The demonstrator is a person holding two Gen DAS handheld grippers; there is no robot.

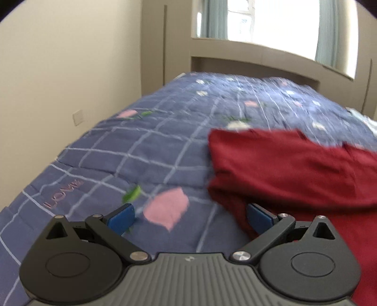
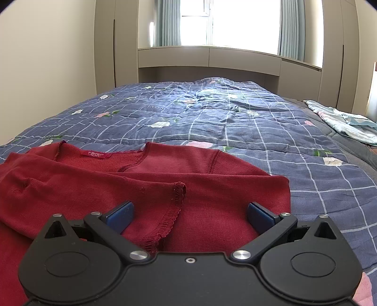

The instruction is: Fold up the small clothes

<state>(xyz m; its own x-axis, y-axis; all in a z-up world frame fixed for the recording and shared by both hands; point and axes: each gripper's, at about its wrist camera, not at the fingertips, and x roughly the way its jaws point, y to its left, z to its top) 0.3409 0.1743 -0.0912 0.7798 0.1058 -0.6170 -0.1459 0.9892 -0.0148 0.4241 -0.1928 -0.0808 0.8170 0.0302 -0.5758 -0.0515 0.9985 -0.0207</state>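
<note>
A blue checked quilt (image 2: 235, 122) with pink and white flowers covers the bed; the word "LOVE" (image 1: 64, 194) is stitched on it. A pale crumpled cloth (image 2: 341, 120) lies at its right edge. Behind stand beige cabinets (image 2: 207, 58), a bright window (image 2: 245, 21) with blue-grey curtains (image 2: 168, 22), and a wall switch (image 1: 78, 117).

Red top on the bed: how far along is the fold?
Done: the red top lies on the blue quilt, one sleeve already crossed over the body. In hand: nothing. The right gripper is over the sleeve's hem, jaws open; the left gripper is at the garment's edge, jaws open. Left: the collar and label are exposed, so the body folds look undone. A light cloth lies unfolded at the bed's far side.
</note>
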